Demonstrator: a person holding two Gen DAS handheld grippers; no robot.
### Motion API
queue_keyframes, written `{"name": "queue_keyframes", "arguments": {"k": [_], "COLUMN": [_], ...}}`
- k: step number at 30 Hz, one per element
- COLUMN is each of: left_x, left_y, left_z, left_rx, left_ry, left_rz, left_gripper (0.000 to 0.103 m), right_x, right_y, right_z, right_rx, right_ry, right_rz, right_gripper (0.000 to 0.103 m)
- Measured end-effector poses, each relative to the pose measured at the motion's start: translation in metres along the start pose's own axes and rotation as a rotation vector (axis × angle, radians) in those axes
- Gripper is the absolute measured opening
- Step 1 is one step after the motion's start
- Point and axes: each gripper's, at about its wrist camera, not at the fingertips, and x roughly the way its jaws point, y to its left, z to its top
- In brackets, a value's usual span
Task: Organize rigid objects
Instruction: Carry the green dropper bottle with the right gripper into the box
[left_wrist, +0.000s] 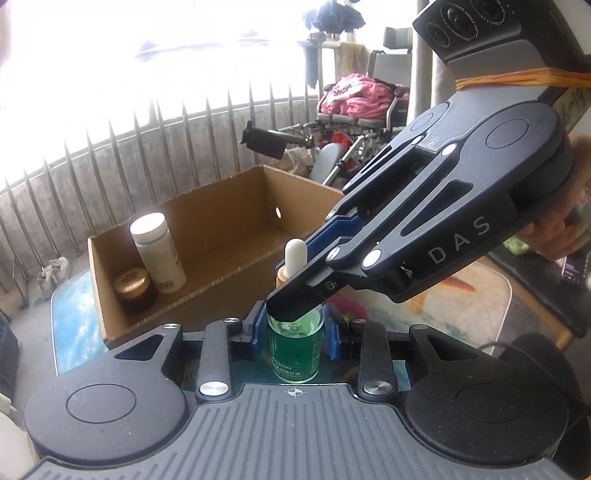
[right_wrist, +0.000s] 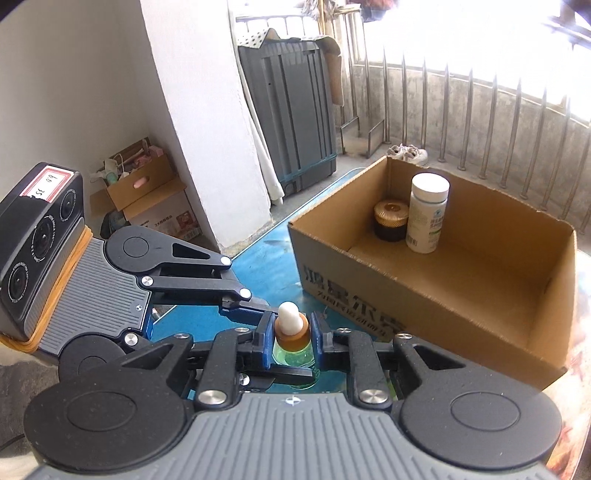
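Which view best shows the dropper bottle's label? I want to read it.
The left wrist view: the green dropper bottle faces it, label text visible though small. In the right wrist view only its cap and shoulder show, between gripper fingers.

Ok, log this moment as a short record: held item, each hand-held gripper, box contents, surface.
held item: green dropper bottle, white bulb up
left hand-held gripper: shut on the bottle's glass body
right hand-held gripper: shut on the amber collar below the bulb
cardboard box: open top, on the table
box contents: white pill bottle and gold-lidded dark jar, upright, side by side in a corner
surface: blue glossy tabletop
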Motion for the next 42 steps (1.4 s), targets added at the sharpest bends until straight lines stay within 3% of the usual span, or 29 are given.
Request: {"name": "queue_keyframes", "arguments": {"k": [6,12,15,19,23,33,37,42], "left_x": [0.031,0.098,0.136,0.175,0.202,0.226,0.233,0.233], "left_y": [0.035,0.084,0.100,0.114,0.110,0.105,0.096,0.096], "left_z": [0.055,0.086,0.090,0.086,0.081,0.080,0.079,0.084], "left_rx": [-0.002,0.030,0.056,0.043,0.130,0.255,0.355,0.362], "left_ry": [-0.005,0.054,0.098,0.162,0.236,0.281,0.310,0.331], "left_rz": [-0.002,-0.057,-0.044,-0.050,0.004,0.051,0.084,0.106], "left_gripper": [0.031,0.031,0.031,0.031,0.031,0.032,0.035,0.036], "right_x": [-0.001,0.041,0.071,0.102,0.127,0.150,0.158,0.161], "right_y": [-0.041,-0.110,-0.148,-0.167,-0.188,-0.216,-0.218,-0.223], "right_z": [0.048,0.079,0.083,0.080,0.076,0.069,0.067,0.067], "right_rx": [0.020,0.093,0.173,0.156,0.217,0.302,0.308,0.330], "right_ry": [-0.058,-0.063,-0.064,-0.038,0.000,0.030,0.032,0.019], "right_rz": [-0.049,-0.071,-0.068,-0.123,-0.118,-0.127,-0.126,-0.100], "right_gripper": [0.022,0.022,0.022,0.022,0.022,0.022,0.022,0.022]}}
